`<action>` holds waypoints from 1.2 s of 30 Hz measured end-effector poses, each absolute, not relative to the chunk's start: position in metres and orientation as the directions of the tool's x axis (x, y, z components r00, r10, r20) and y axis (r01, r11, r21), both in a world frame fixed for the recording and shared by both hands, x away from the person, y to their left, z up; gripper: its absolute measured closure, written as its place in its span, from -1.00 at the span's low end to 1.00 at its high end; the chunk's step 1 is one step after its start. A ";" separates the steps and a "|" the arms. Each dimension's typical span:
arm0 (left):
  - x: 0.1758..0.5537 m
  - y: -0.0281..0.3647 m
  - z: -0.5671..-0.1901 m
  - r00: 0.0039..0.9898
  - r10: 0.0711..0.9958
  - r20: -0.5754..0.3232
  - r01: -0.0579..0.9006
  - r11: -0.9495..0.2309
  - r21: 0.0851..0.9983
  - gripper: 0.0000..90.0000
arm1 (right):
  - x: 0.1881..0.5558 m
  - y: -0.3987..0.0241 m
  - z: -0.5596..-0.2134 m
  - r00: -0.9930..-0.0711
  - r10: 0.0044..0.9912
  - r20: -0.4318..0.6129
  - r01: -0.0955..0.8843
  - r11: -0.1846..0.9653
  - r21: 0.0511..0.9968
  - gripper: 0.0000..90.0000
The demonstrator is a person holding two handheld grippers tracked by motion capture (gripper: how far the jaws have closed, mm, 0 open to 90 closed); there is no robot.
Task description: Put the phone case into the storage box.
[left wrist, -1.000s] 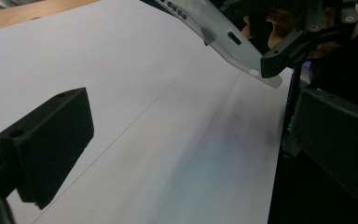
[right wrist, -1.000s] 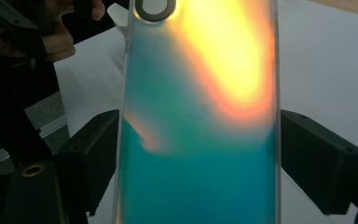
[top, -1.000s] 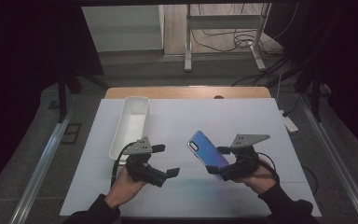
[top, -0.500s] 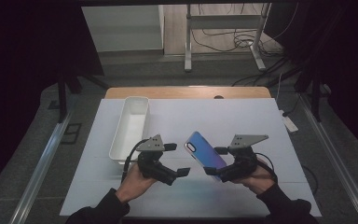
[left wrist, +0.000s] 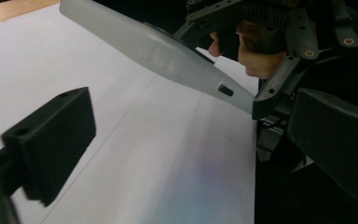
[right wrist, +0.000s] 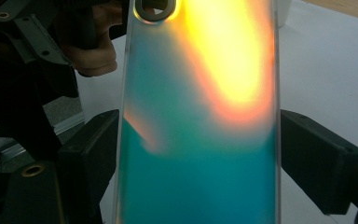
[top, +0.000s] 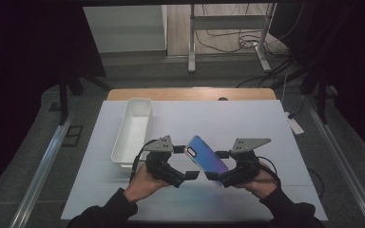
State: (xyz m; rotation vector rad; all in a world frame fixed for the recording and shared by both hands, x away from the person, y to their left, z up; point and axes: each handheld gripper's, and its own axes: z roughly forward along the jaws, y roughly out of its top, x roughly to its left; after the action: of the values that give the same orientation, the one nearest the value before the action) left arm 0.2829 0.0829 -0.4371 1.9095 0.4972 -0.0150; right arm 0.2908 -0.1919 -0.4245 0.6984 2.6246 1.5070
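White bin (top: 132, 134) on table (top: 266, 118)

Dim room, grey floor (top: 38, 156)

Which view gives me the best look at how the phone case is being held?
The right gripper view: the phone case sits between the right claw's jaws, gripped by its edges. The high view shows it tilted above the table; the left gripper view shows its thin pale edge.

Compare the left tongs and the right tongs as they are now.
The right tongs are shut on the iridescent phone, held tilted above the table; the left tongs are open and hold nothing. In the high view the left tongs point right towards the phone, the right tongs point left. Both are black and hand-held.
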 end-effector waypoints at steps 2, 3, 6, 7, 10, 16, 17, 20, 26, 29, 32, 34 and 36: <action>0.282 0.084 -0.437 0.914 0.323 -0.244 0.344 -0.303 0.889 -0.80 | 0.291 -0.192 -0.424 -0.899 0.394 0.191 0.363 0.426 0.829 -0.63; 0.282 0.084 -0.437 0.914 0.320 -0.248 0.346 -0.301 0.889 -0.75 | 0.291 -0.192 -0.424 -0.899 0.394 0.191 0.363 0.426 0.829 -0.63; 0.282 0.087 -0.437 0.916 0.299 -0.266 0.353 -0.288 0.890 -0.53 | 0.290 -0.192 -0.424 -0.900 0.393 0.190 0.362 0.427 0.829 -0.63; 0.282 0.088 -0.437 0.916 0.292 -0.273 0.356 -0.286 0.890 -0.46 | 0.290 -0.192 -0.424 -0.900 0.392 0.190 0.361 0.427 0.829 -0.63; 0.283 0.092 -0.436 0.916 0.270 -0.296 0.367 -0.270 0.890 -0.13 | 0.290 -0.192 -0.424 -0.901 0.388 0.195 0.362 0.424 0.830 -0.63; 0.285 0.095 -0.437 0.917 0.220 -0.332 0.384 -0.267 0.884 0.18 | 0.290 -0.191 -0.424 -0.903 0.382 0.197 0.360 0.422 0.832 -0.63; 0.285 0.095 -0.438 0.918 0.214 -0.335 0.385 -0.268 0.883 0.23 | 0.290 -0.191 -0.424 -0.904 0.380 0.197 0.359 0.421 0.833 -0.63; 0.285 0.095 -0.438 0.918 0.203 -0.342 0.388 -0.267 0.882 0.31 | 0.290 -0.191 -0.424 -0.905 0.377 0.198 0.358 0.421 0.834 -0.63; 0.287 0.096 -0.439 0.910 0.159 -0.383 0.412 -0.248 0.876 0.44 | 0.289 -0.190 -0.425 -0.907 0.367 0.205 0.359 0.421 0.833 -0.63; 0.287 0.096 -0.439 0.908 0.143 -0.394 0.418 -0.247 0.874 0.51 | 0.289 -0.189 -0.425 -0.909 0.364 0.202 0.355 0.426 0.832 -0.63; 0.288 0.096 -0.439 0.907 0.142 -0.397 0.421 -0.252 0.871 0.70 | 0.289 -0.189 -0.425 -0.911 0.360 0.200 0.352 0.431 0.831 -0.63; 0.289 0.096 -0.440 0.903 0.125 -0.410 0.429 -0.247 0.869 0.73 | 0.288 -0.188 -0.425 -0.913 0.357 0.199 0.350 0.432 0.831 -0.63; 0.288 0.096 -0.440 0.905 0.110 -0.412 0.426 -0.247 0.870 0.81 | 0.288 -0.187 -0.426 -0.916 0.351 0.193 0.344 0.441 0.829 -0.63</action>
State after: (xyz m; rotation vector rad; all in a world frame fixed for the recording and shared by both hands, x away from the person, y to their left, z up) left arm 0.2885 0.0963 -0.4399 1.8125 0.4011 -0.3124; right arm 0.2876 -0.1872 -0.4260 0.6419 2.6598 1.5279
